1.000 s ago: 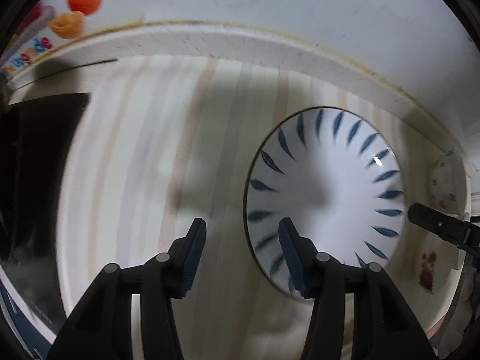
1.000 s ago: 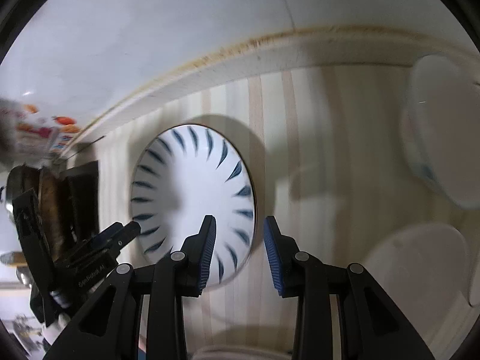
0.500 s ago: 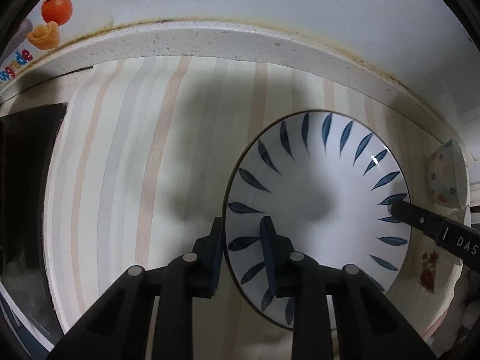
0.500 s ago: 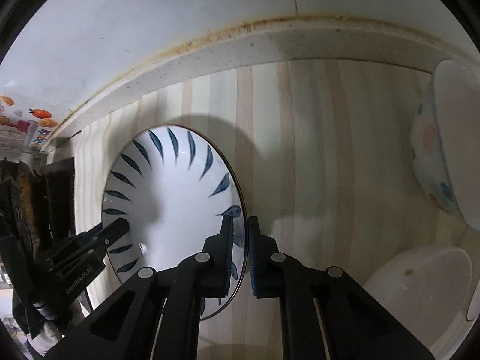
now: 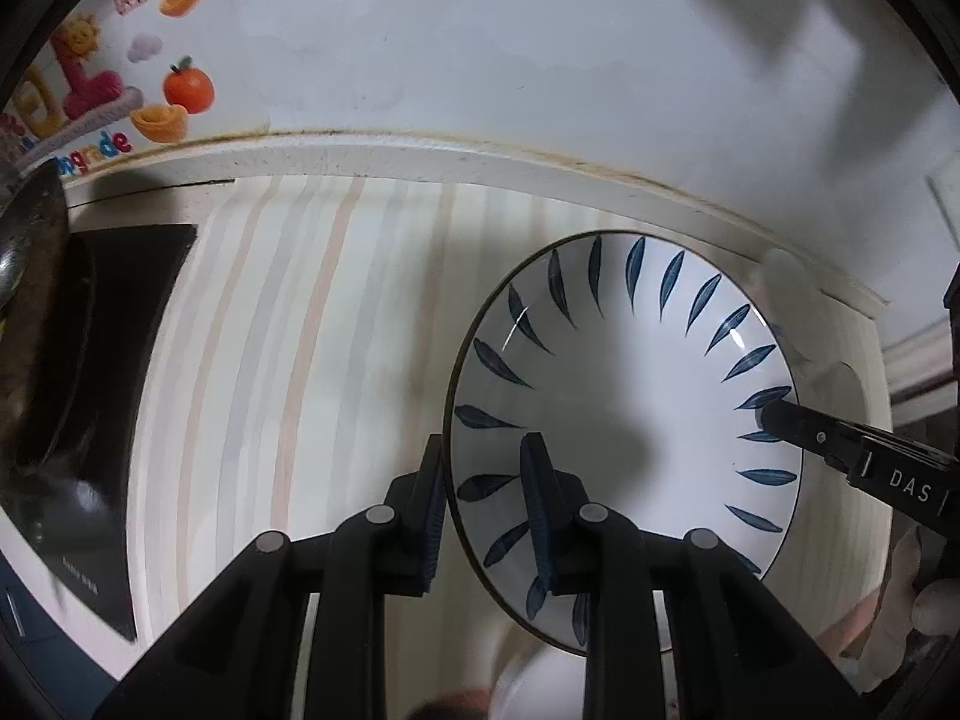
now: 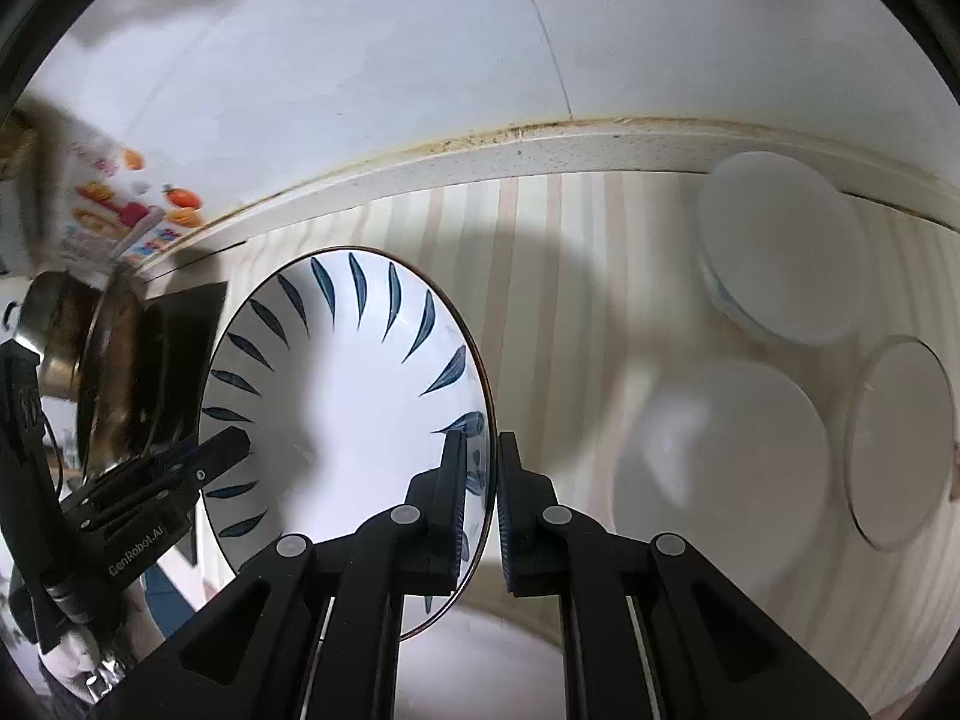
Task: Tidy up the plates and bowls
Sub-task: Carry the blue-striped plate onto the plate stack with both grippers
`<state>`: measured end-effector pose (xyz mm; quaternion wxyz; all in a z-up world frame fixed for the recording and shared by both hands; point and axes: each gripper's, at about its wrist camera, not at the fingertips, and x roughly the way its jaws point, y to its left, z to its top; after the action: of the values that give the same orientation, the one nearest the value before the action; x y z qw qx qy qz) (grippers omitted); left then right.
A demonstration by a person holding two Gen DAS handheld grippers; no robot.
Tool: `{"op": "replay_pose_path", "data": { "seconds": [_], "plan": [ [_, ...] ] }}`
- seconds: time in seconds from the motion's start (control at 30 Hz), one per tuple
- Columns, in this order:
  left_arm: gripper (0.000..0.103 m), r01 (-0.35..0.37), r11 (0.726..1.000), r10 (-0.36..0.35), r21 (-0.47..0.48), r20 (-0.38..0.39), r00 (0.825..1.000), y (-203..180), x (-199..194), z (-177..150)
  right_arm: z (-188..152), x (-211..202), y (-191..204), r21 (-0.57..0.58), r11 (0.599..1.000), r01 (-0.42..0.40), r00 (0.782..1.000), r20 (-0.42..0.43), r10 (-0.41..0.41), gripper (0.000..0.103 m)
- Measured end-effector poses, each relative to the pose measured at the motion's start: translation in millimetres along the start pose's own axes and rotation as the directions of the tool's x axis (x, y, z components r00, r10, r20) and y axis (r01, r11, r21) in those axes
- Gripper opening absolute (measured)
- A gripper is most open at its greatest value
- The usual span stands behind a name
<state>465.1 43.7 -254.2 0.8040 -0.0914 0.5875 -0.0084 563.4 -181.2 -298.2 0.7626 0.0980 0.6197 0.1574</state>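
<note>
While both grippers' fingers pinch its rim, glossy round leaf-painted plate (image 5: 624, 372) (image 6: 354, 396) hangs, seemingly above striped counter (image 5: 288, 324).

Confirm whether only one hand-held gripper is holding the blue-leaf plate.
No: the left hand-held gripper and right hand-held gripper both clamp the plate rim.

Home kitchen: striped counter (image 6: 558, 276), stove (image 5: 120, 324) w/ pan (image 6: 114, 360), crockery.
</note>
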Motion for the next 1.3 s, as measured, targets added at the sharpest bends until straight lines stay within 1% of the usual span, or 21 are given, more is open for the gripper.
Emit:
{"op": "replay_pose_path", "data": {
  "seconds": [0.03, 0.13, 0.27, 0.4, 0.5, 0.63, 0.83, 1.07, 1.3],
  "plan": [
    [0.022, 0.004, 1.0, -0.004, 0.002, 0.004, 1.0, -3.1, -7.7, 0.8, -8.5, -10.3, -1.5, -0.005, 1.0, -0.009, 1.0, 0.005, 0.009, 0.011],
    [0.022, 0.014, 1.0, -0.014, 0.008, 0.021, 1.0, -16.2, -28.3, -22.2, -31.8, -37.8, -7.9, -0.024, 0.999, -0.021, 1.0, 0.019, 0.022, 0.011],
    [0.022, 0.012, 1.0, -0.012, 0.021, 0.03, 0.999, -31.1, -43.2, -45.2, -66.0, -65.9, -12.5, -0.04, 0.999, -0.027, 0.999, 0.036, 0.029, 0.011],
    [0.022, 0.012, 0.999, -0.013, 0.033, 0.022, 1.0, -41.5, -55.1, -68.6, -96.9, -83.0, -19.2, -0.034, 0.998, -0.046, 0.998, 0.045, 0.048, 0.011],
    [0.022, 0.006, 0.999, -0.006, 0.046, 0.012, 1.0, -47.2, -58.0, -83.9, -117.3, -88.5, -25.5, -0.034, 0.998, -0.051, 0.998, 0.043, 0.052, 0.011],
    [0.022, 0.001, 0.998, -0.001, 0.056, -0.011, 1.0, -52.7, -56.5, -103.7, -143.5, -80.8, -35.0, -0.026, 0.998, -0.055, 0.998, 0.009, 0.055, 0.011],
    [0.022, -0.012, 0.998, 0.015, 0.056, -0.058, 0.998, -55.3, -35.1, -119.6, -169.1, -59.9, -51.6, -0.007, 0.999, -0.054, 0.998, -0.038, 0.054, 0.011],
    [0.022, -0.038, 0.997, 0.045, 0.06, -0.112, 0.993, -57.2, -1.6, -131.3, -183.3, -37.1, -62.5, -0.003, 0.999, -0.037, 0.997, -0.07, 0.037, 0.011],
    [0.022, -0.053, 0.996, 0.064, 0.072, -0.153, 0.986, -59.9, 15.7, -139.0, -188.4, -19.9, -71.6, 0.002, 1.0, -0.03, 0.994, -0.102, 0.03, 0.011]
  ]
}}
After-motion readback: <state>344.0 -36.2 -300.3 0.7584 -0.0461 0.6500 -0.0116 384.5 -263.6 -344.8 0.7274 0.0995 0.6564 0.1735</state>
